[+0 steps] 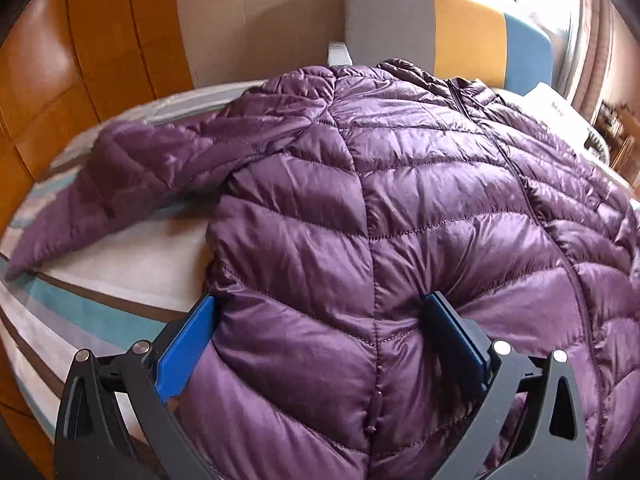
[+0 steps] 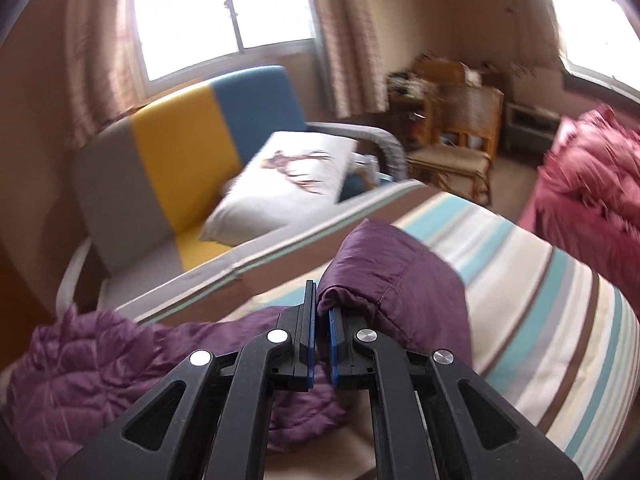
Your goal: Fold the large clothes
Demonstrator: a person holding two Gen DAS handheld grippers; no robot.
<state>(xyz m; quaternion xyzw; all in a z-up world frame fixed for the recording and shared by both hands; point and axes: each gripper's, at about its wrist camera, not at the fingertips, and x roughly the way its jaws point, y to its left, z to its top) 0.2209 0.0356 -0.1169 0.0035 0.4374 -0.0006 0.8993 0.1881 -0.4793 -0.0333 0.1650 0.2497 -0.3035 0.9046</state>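
Note:
A purple quilted down jacket (image 1: 400,200) lies spread on the striped bed (image 1: 80,312), one sleeve (image 1: 132,176) stretched out to the left. My left gripper (image 1: 320,312) is open, its blue pads (image 1: 188,344) straddling the jacket's near hem, fabric bulging between them. In the right wrist view my right gripper (image 2: 322,328) is shut on a fold of the jacket's other sleeve (image 2: 392,276), holding it lifted above the bed (image 2: 540,300). The rest of the jacket (image 2: 100,364) lies rumpled at lower left.
A grey, yellow and blue sofa (image 2: 180,148) with a white pillow (image 2: 288,180) stands beyond the bed. A red quilt (image 2: 592,200) lies at right. Wicker furniture (image 2: 460,128) stands by the curtained window. A wooden wardrobe (image 1: 80,60) is at left.

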